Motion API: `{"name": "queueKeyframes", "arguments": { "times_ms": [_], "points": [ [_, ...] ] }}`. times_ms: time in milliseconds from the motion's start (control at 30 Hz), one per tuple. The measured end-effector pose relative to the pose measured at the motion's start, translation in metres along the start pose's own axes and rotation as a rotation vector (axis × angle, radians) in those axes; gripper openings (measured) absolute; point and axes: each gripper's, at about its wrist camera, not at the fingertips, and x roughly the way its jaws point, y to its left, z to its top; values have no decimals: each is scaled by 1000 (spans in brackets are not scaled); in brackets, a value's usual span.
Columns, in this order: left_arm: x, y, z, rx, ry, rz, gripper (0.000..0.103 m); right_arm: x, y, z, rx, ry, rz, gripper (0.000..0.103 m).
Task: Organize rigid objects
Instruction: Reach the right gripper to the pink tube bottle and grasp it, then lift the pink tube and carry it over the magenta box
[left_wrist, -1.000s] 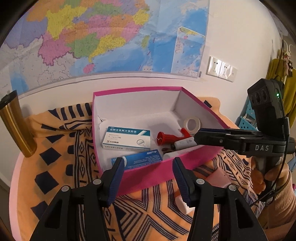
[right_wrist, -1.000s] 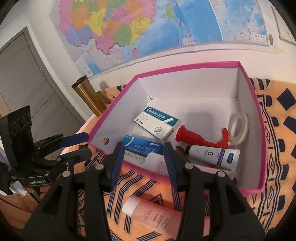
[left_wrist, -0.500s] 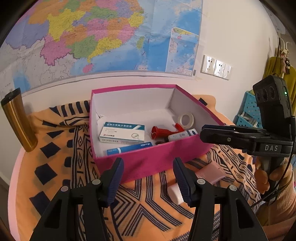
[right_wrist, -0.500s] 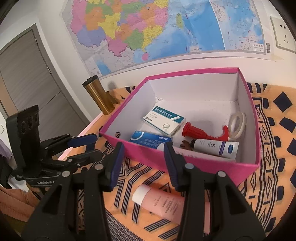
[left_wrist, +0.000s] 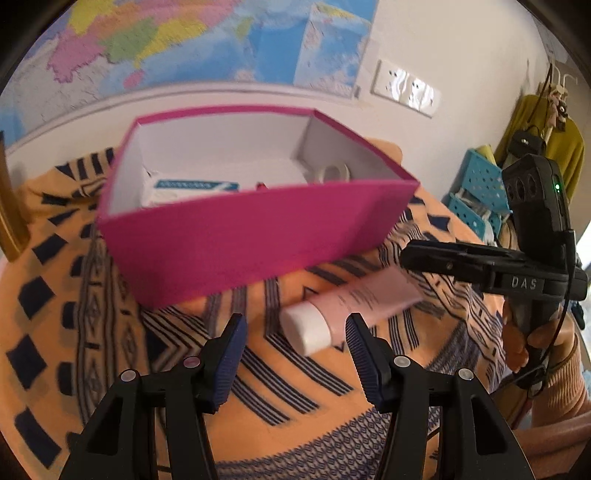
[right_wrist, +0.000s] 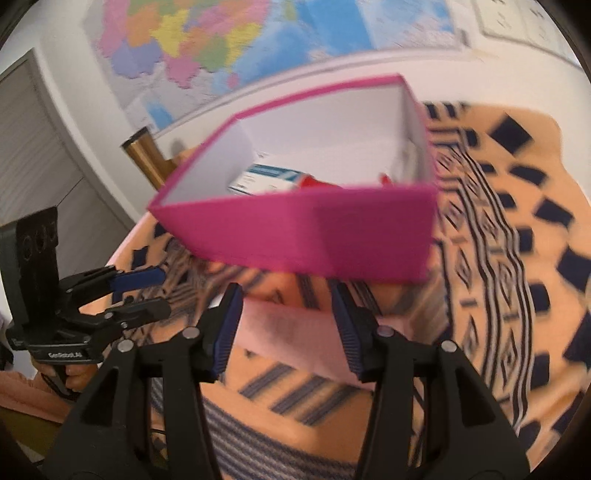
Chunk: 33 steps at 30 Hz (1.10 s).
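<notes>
A: Where is the pink tube (left_wrist: 360, 302) sitting?

B: It is lying on its side on the orange patterned cloth (left_wrist: 110, 332), just in front of the magenta box (left_wrist: 251, 236), with its white cap (left_wrist: 306, 328) pointing toward the left gripper (left_wrist: 293, 354).

A: Is either gripper holding it?

B: Neither. The left gripper's blue pads (left_wrist: 231, 360) are standing spread wide, with the cap lying just ahead of the gap between them. In the right wrist view, the right gripper (right_wrist: 286, 326) is also hanging spread, and the tube (right_wrist: 295, 339) is showing across the gap between its fingers; whether they are touching it, I cannot tell, since that view is blurring.

A: What is lying in the box?

B: A white-and-teal medicine carton (left_wrist: 192, 186), a roll of white tape (left_wrist: 334, 172) in the far right corner, and something red (right_wrist: 314, 182), mostly hidden by the front wall.

A: Anything else nearby?

B: A gold tumbler (right_wrist: 147, 158) is standing beyond the box's left corner, and a map (left_wrist: 184, 40) is hanging on the wall.
</notes>
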Motion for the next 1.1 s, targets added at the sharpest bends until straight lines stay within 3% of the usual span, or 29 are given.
{"name": "queueKeyframes", "arguments": {
  "times_ms": [467,667,1100],
  "points": [
    [26,-12,-4,2,64,-48,54,-12,-43,-32,116,20,-115,52],
    [31,-12,-4,-15,83,-63,49,-7,-51,-36,138,26,-106,52],
    [38,-7,-1,-55,108,-91,49,8,-57,-34,168,30,-45,54]
  ]
}}
